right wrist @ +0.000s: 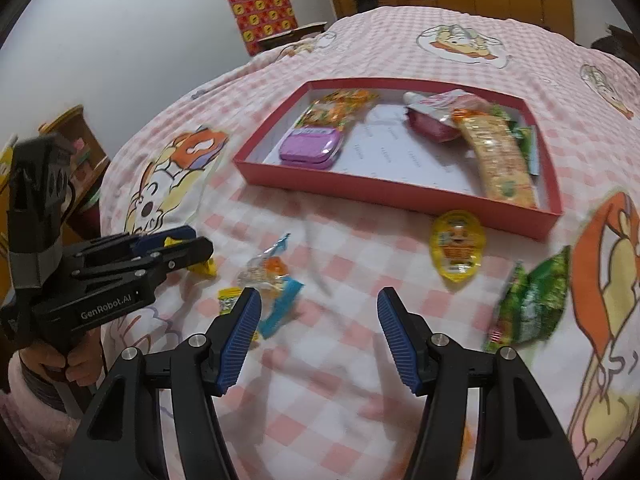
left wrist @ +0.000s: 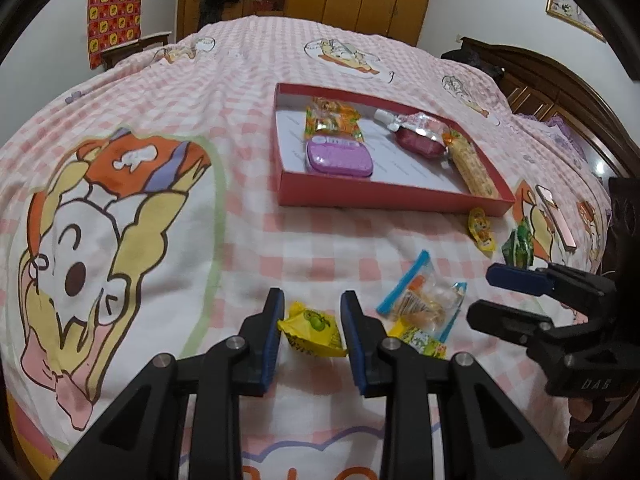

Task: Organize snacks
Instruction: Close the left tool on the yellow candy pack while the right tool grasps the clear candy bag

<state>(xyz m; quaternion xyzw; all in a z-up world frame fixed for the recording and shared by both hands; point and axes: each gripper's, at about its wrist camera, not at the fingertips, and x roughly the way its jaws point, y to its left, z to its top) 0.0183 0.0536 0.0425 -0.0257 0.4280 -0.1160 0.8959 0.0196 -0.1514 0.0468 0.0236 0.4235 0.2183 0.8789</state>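
Snacks are roughly half sorted: several lie in the red box at upper centre, while the left hand-held gripper, half-open, straddles a yellow candy packet on the bed and the right hand-held gripper gapes wide and empty above other loose packets.

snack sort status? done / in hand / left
Done: red box holds a purple tin, orange packet, pink pouch and long bar. In hand: left gripper jaws straddle a yellow candy, not closed. Left: clear-blue packet, yellow jelly cup, green bag.
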